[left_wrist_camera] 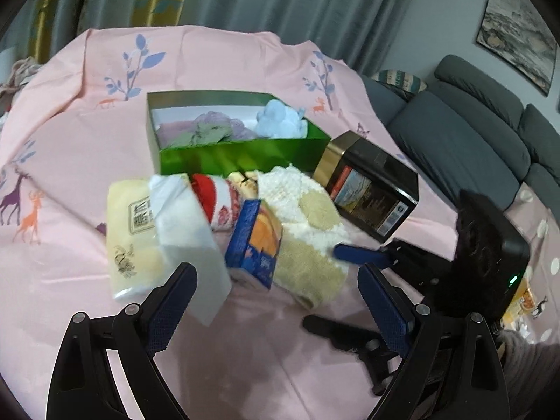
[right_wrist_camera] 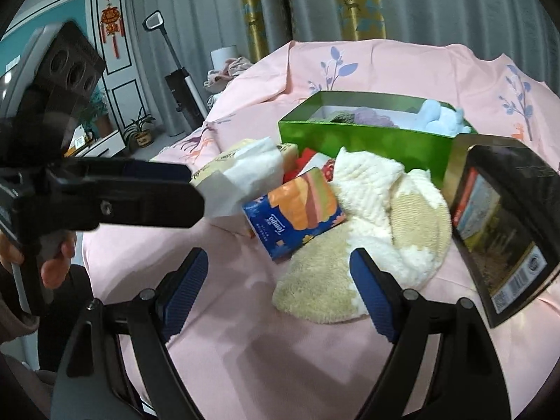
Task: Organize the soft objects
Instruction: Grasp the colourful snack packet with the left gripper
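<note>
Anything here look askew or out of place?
The dark tin lies tipped on its side beside the green box, a hard thing among soft ones. The tissue packs and fluffy cloth lie jumbled.

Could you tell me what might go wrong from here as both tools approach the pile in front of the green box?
The left tool and right tool, both open, converge on one pile and may collide. The blue tissue pack leans on the cream towel; pulling the towel could topple it.

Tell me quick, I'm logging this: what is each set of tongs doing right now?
Left tongs: open, holding nothing.
Right tongs: open, holding nothing, with the towel lying just beyond the tips.
</note>
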### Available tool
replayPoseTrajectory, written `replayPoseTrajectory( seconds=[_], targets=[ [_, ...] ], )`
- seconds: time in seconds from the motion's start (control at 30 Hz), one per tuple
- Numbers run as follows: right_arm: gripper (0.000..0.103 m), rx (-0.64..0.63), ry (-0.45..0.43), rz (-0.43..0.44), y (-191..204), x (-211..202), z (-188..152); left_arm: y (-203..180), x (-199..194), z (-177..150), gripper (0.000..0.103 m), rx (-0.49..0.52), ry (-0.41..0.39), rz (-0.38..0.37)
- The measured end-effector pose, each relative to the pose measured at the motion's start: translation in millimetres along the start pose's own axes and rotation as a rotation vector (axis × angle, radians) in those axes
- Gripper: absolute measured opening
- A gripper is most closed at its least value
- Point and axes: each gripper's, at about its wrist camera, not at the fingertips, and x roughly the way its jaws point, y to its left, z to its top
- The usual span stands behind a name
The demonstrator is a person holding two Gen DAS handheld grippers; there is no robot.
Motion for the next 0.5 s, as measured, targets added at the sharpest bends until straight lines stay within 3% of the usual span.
replayPoseTrajectory(
  seconds=[0.1,0.17,0.3,0.5],
  targets=[
    [0.083,-0.010,0.005,0.005,-2.1,7.9,3.1,0.1,7.1,5.3,0.092,0.024,0.001,0.004],
    [0.083,-0.009,0.012,0.016,-5.3,14.2,7.6,2.5,17.2,11.8,0.078,0.038,0.026,0.006],
    [0.082,-0.005,0.024,0.034,-7.6,21.7,15.9,4.9,34.2,21.1,0.075,0.064,0.063,0.006],
    [0.083,-0.016,0.085,0.045,-12.5,42.5,28.4,13.7,53.2,26.7,0.052,0.052,0.133,-0.008]
  ],
)
